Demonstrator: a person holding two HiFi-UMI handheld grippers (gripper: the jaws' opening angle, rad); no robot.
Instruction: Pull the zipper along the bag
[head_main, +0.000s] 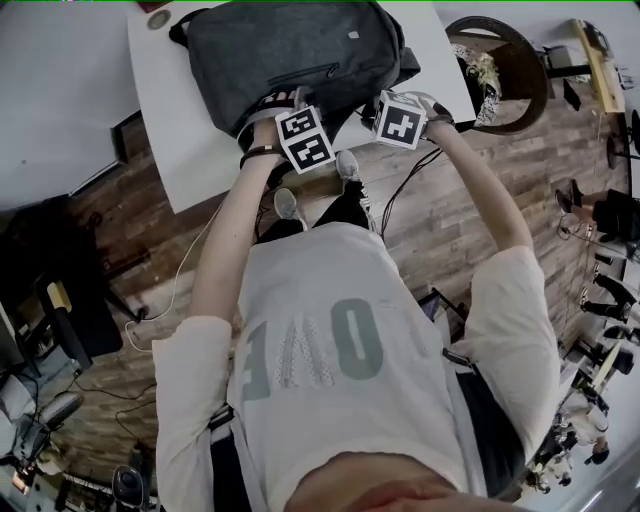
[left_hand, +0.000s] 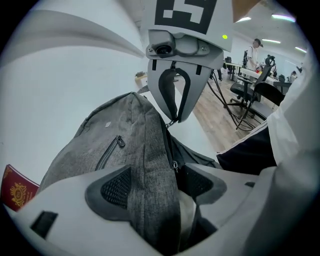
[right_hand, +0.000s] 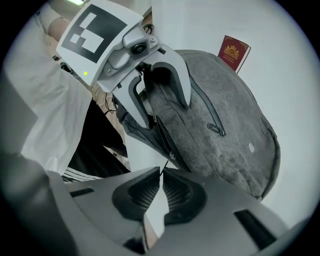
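Observation:
A grey backpack (head_main: 290, 50) lies on the white table (head_main: 200, 150). My left gripper (left_hand: 157, 187) holds a thick fold of the bag's fabric (left_hand: 150, 165) at its near edge, and the jaws stand wide around it. A small zipper slider (left_hand: 174, 164) hangs just past that grip. My right gripper (right_hand: 161, 187) is shut on a thin zipper pull (right_hand: 164, 166), whose slider (right_hand: 172, 156) sits on the bag's zipper line. In the head view both grippers meet at the bag's near edge: the left gripper (head_main: 285, 102) and the right gripper (head_main: 378, 100).
A red passport booklet (right_hand: 234, 52) lies on the table beyond the bag. The table's edge runs just below the grippers, above a wooden floor (head_main: 450, 200). A round chair (head_main: 510, 70) stands to the right. A front pocket zipper (left_hand: 112, 150) crosses the bag.

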